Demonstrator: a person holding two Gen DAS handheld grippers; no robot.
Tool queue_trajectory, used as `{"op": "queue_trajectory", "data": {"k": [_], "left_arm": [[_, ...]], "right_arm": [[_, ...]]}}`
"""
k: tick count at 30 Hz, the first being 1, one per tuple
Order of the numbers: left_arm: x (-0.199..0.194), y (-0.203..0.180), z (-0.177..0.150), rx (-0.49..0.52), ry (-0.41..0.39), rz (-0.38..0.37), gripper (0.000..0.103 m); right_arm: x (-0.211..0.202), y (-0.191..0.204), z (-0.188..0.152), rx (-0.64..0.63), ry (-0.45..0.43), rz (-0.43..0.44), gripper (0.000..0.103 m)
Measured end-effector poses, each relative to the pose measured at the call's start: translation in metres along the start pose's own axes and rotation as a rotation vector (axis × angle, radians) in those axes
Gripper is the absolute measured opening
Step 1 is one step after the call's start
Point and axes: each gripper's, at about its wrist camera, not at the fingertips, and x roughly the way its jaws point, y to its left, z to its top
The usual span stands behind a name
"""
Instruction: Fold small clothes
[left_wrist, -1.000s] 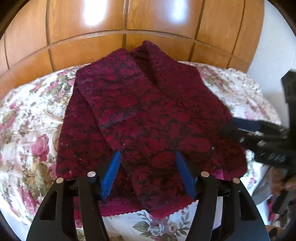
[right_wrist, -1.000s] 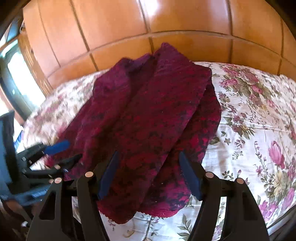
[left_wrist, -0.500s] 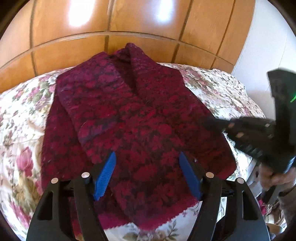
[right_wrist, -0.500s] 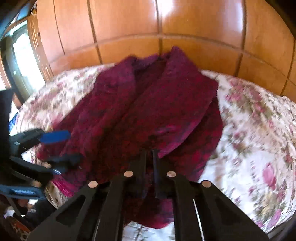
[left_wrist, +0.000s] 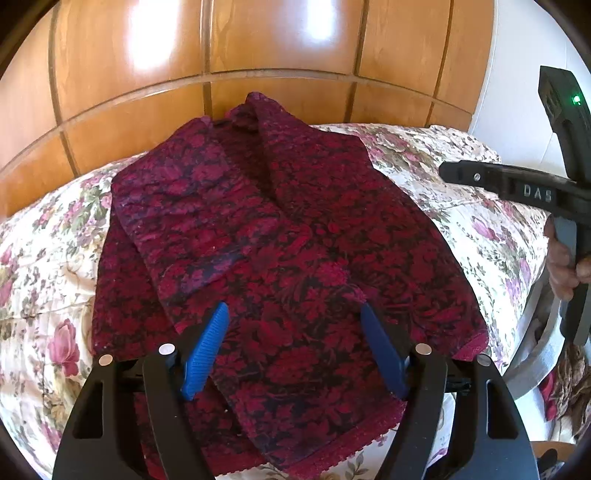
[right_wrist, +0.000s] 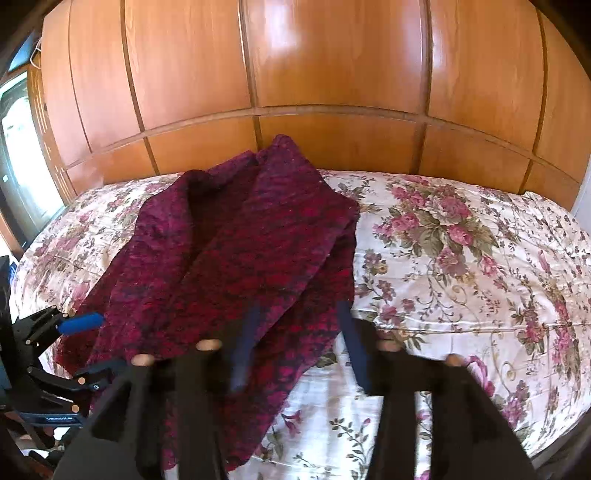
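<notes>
The left hand-held gripper (left_wrist: 293, 352) hangs over the near hem of the crimson garment (left_wrist: 280, 251), its blue fingers (left_wrist: 205, 350) spread wide and released, with cloth below them but not pinched. The right hand-held gripper (right_wrist: 295, 347) is blurred, its jaws opening, empty, above the garment's edge at its 11 o'clock; a hand (left_wrist: 563, 264) grips its handle. The garment lies on a bed (right_wrist: 461, 266) with a cream, rose-printed cover, against a glossy wooden headboard (right_wrist: 295, 74). A white wall (left_wrist: 517, 92) stands at 2 o'clock in the left view. The cloth is dark red floral, folded lengthwise with overlapping panels and a scalloped hem.
</notes>
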Motion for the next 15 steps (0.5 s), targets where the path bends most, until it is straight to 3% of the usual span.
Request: {"op": "queue_trajectory", "data": {"k": [2,3,4,5,7,9,11,15], "left_arm": [[0.001,0.0,0.0,-0.002,0.002,-0.016,0.062],[0.002,0.0,0.0,0.0,0.002,-0.025,0.05],[0.003,-0.001,-0.001,0.006,0.005,-0.046,0.021],[0.004,-0.002,-0.002,0.007,0.013,-0.061,0.008],[0.004,-0.001,-0.003,0.001,0.004,-0.069,0.001],[-0.005,0.005,-0.004,-0.021,-0.027,-0.089,0.0],[-0.014,0.015,-0.005,-0.052,-0.05,-0.118,0.0],[-0.04,0.048,0.0,-0.146,-0.116,-0.133,0.0]], "right_arm": [[0.007,0.008,-0.004,-0.01,0.02,0.029,0.047],[0.01,0.012,-0.006,-0.009,0.027,0.044,0.047],[0.017,0.017,-0.008,-0.007,0.043,0.071,0.047],[0.023,0.021,-0.01,-0.008,0.062,0.098,0.047],[0.038,0.029,-0.014,-0.011,0.116,0.141,0.046],[0.047,0.036,-0.018,-0.019,0.154,0.169,0.033],[0.052,0.047,-0.021,-0.07,0.172,0.149,0.013],[0.044,0.052,-0.015,-0.11,0.134,0.136,0.004]]}}
